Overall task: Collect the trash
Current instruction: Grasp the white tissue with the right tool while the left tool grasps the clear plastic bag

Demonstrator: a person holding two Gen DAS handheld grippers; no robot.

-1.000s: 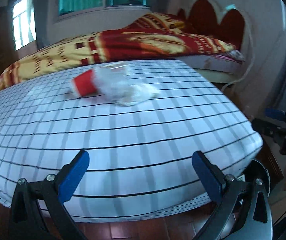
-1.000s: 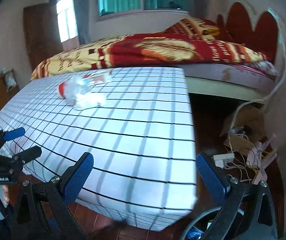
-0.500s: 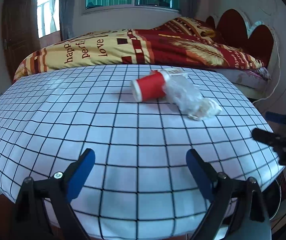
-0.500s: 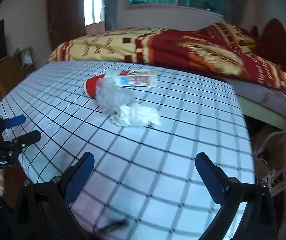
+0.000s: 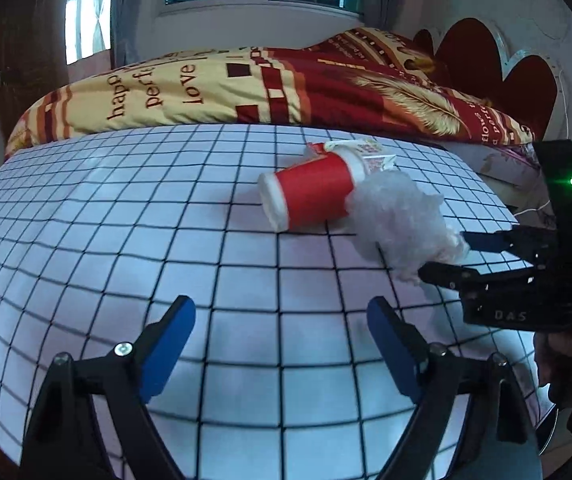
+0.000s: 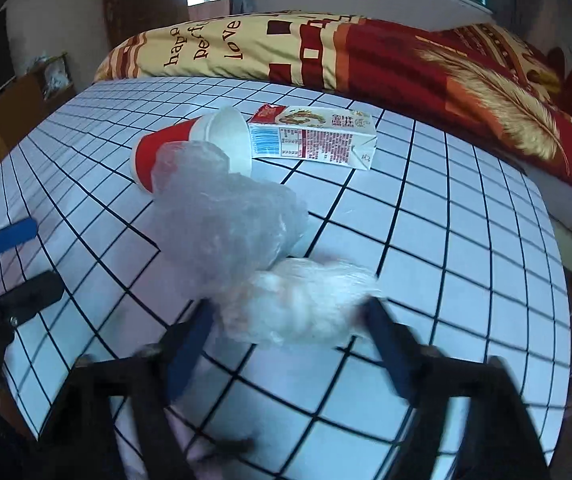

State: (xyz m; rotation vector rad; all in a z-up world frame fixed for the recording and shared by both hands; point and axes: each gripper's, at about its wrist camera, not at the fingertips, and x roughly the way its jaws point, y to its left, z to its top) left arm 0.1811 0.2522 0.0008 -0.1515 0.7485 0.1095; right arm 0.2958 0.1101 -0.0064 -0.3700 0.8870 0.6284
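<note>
So the trash is all bunched in one little pile on the checked tablecloth (image 5: 133,240), which is probably why both hands are heading to the same spot. There's a red paper cup (image 5: 310,194) lying on its side, a drink carton (image 6: 318,138) flat just behind it, touching the cup's open mouth, and a crumpled clear plastic bag (image 6: 225,216) slumped against the cup, with a white wad (image 6: 298,300) at its near end.

The right gripper (image 6: 286,316) is going for the soft stuff first. Its jaws have just been closing and they now stand about half open either side of the white wad. It's blurry, so I can't honestly tell if the pads are pressing on it or only bracketing it. Coming in low from the table edge makes sense, since that end sticks out toward the person.

The left gripper (image 5: 281,328) hovers wide open over bare cloth, short of the cup, holding nothing. Its jaws have eased in a bit. My guess is it's lined up for the cup, whose rounded side faces it.

A patterned bedspread (image 5: 286,80) sits behind the table.
</note>
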